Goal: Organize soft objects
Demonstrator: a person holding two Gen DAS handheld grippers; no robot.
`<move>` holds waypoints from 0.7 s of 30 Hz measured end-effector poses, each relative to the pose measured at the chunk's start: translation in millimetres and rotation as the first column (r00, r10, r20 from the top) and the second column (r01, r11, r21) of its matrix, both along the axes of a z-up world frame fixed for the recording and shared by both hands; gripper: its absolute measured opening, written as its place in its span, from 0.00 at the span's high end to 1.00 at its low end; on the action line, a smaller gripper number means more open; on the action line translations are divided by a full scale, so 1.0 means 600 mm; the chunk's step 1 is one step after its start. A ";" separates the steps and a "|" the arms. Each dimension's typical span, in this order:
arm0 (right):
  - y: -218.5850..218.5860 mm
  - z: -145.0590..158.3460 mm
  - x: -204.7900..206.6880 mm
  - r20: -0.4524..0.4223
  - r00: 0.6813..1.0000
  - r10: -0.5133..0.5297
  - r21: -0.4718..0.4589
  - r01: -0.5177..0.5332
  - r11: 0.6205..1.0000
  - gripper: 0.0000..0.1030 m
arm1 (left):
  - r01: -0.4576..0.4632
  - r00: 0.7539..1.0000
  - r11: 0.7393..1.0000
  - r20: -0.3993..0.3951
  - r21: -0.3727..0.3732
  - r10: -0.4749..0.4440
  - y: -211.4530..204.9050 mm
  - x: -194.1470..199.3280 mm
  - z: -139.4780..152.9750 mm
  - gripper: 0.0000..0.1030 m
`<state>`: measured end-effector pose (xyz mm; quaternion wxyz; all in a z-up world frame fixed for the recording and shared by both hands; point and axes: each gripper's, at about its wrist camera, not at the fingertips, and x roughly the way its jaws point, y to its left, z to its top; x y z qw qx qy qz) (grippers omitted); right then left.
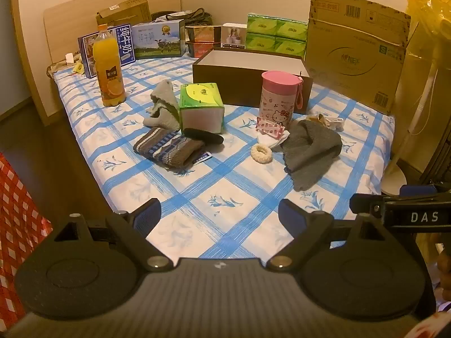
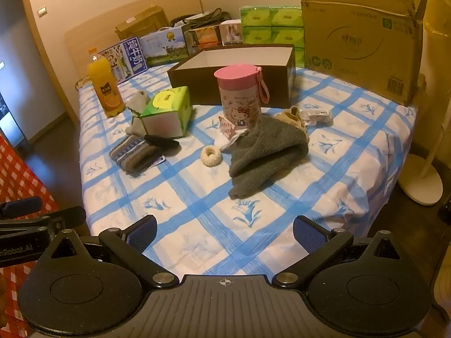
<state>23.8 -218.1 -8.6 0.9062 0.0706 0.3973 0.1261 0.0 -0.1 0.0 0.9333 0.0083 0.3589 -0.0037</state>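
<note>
Soft things lie scattered on a blue-checked bed (image 1: 225,186) (image 2: 197,214). A dark grey knit cloth (image 1: 310,152) (image 2: 265,152) lies right of centre, a striped brown sock bundle (image 1: 169,148) (image 2: 135,153) left of centre, a pale grey cloth (image 1: 163,107) (image 2: 138,101) behind it. A cream scrunchie (image 1: 261,153) (image 2: 210,155) rests between them. An open brown box (image 1: 251,81) (image 2: 234,73) stands at the back. My left gripper (image 1: 220,219) and right gripper (image 2: 224,232) hover open over the near edge, nothing between their fingers.
A green tissue box (image 1: 201,105) (image 2: 166,111), a pink-lidded cup (image 1: 279,98) (image 2: 239,98), an orange juice bottle (image 1: 108,67) (image 2: 104,87) and a black hair clip (image 1: 203,135) stand among the cloths. Cartons and tissue packs (image 1: 276,35) line the headboard; a big cardboard box (image 1: 355,48) stands right.
</note>
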 end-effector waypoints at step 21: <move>0.001 0.002 0.000 0.000 1.000 0.000 0.001 0.000 1.000 0.01 | 0.000 1.000 1.000 0.000 -0.006 0.000 0.000 0.000 0.000 0.13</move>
